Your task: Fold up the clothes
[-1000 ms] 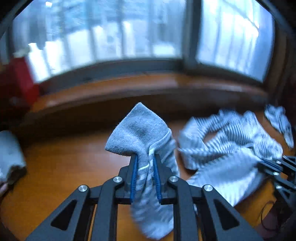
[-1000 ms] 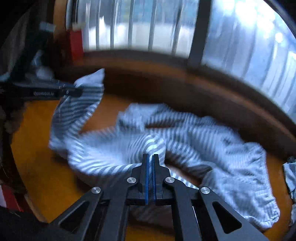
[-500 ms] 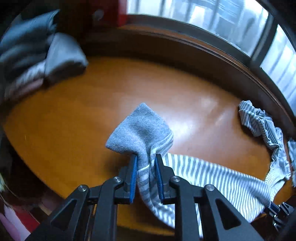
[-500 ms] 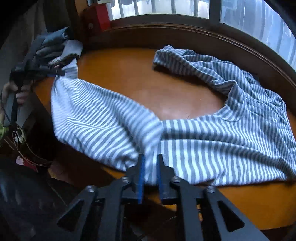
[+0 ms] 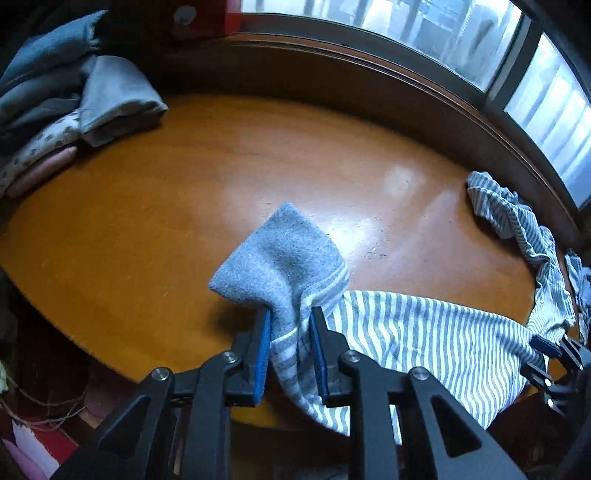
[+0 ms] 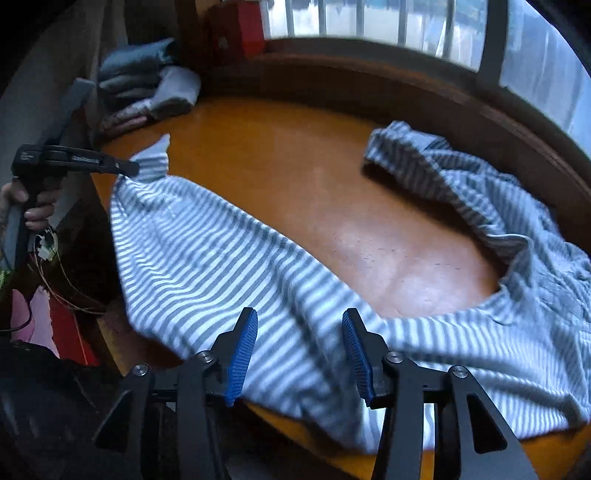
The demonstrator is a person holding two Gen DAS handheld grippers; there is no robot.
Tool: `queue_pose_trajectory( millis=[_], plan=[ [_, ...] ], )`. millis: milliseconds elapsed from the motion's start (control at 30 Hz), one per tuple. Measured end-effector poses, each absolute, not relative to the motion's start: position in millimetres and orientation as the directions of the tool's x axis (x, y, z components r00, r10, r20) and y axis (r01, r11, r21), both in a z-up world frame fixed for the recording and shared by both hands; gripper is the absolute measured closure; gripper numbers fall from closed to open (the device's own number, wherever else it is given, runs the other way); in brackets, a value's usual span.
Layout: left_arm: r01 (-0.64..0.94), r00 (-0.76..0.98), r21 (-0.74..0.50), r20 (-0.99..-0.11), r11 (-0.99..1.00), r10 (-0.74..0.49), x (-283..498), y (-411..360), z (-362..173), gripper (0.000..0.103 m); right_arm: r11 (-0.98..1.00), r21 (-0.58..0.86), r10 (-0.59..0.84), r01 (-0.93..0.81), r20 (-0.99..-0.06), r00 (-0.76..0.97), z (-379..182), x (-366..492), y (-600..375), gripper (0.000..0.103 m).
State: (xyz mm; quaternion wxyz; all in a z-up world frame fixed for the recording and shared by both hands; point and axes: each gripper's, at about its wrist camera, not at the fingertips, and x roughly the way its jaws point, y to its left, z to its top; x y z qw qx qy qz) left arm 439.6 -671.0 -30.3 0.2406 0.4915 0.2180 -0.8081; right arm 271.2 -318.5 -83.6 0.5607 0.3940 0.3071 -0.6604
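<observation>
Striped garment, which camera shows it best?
The right wrist view: the striped garment spreads across the table, both ends visible. The left wrist view shows mostly the corner clamped in the left gripper.

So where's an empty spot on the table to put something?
The middle of the wooden table is bare, between the folded clothes pile, the window ledge and the striped shirt. The shirt crowds the near edge and right side.

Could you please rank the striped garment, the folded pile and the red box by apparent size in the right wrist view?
1. Striped garment, far the largest.
2. Folded pile.
3. Red box, smallest, though farthest and partly cut off.
</observation>
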Motion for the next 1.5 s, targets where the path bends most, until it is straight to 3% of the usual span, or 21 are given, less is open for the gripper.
queue_pose_trajectory(
  millis=[167, 233, 267, 433, 600, 667, 700, 767, 900, 1000, 1067, 1200, 1367, 1500],
  plan=[
    [0.531, -0.404, -0.111, -0.904, -0.840, -0.136, 428, -688, -39, 0.085, -0.231, 0.008, -0.415, 0.973, -0.905, -0.091, -97, 266, -342, 0.057],
    [0.490, -0.428, -0.122, -0.896, -0.863, -0.117, 418, -693, -37, 0.085, -0.235, 0.007, -0.405, 0.972, -0.910, -0.091, -96, 265, -349, 0.099],
    [0.470, -0.442, -0.130, -0.891, -0.873, -0.105, 412, -697, -37, 0.085, -0.242, 0.000, -0.402, 0.970, -0.910, -0.100, -94, 264, -353, 0.099],
    [0.373, -0.524, -0.124, -0.846, -0.919, -0.099, 363, -714, -9, 0.086, -0.329, -0.120, -0.407, 0.937, -0.877, -0.255, -70, 247, -380, 0.100],
    [0.270, -0.725, -0.177, -0.685, -0.947, -0.078, 349, -733, 59, 0.086, -0.486, -0.194, -0.564, 0.852, -0.675, -0.476, 27, 242, -380, 0.100],
    [0.224, -0.796, -0.195, -0.602, -0.955, -0.064, 348, -740, 87, 0.080, -0.474, -0.194, -0.624, 0.859, -0.614, -0.483, 48, 265, -369, 0.100],
    [0.218, -0.794, -0.188, -0.605, -0.958, -0.061, 352, -744, 84, 0.074, -0.455, -0.183, -0.651, 0.872, -0.599, -0.466, 53, 278, -363, 0.100],
    [0.241, -0.773, -0.168, -0.629, -0.956, -0.085, 364, -752, 70, 0.026, -0.384, -0.142, -0.645, 0.912, -0.666, -0.375, 28, 302, -360, 0.100],
    [0.348, -0.664, -0.215, -0.743, -0.913, -0.078, 400, -776, 11, 0.024, -0.298, -0.052, -0.475, 0.953, -0.858, -0.195, -62, 340, -364, 0.099],
    [0.437, -0.596, -0.256, -0.800, -0.862, -0.065, 425, -789, -20, 0.024, -0.312, 0.001, -0.414, 0.950, -0.900, -0.135, -88, 350, -360, 0.096],
    [0.453, -0.595, -0.288, -0.802, -0.844, -0.046, 433, -794, -26, 0.024, -0.341, 0.046, -0.429, 0.939, -0.896, -0.112, -84, 342, -356, 0.094],
    [0.422, -0.613, -0.286, -0.789, -0.860, -0.038, 423, -787, -19, 0.024, -0.397, 0.178, -0.527, 0.900, -0.848, -0.065, -58, 320, -351, 0.067],
    [0.299, -0.609, -0.205, -0.793, -0.932, -0.021, 377, -751, -12, 0.024, -0.493, 0.187, -0.557, 0.850, -0.818, -0.143, -49, 302, -353, 0.066],
    [0.205, -0.563, -0.113, -0.826, -0.972, -0.022, 340, -714, -18, 0.024, -0.629, 0.083, -0.456, 0.773, -0.845, -0.279, -66, 292, -347, 0.066]
  ],
)
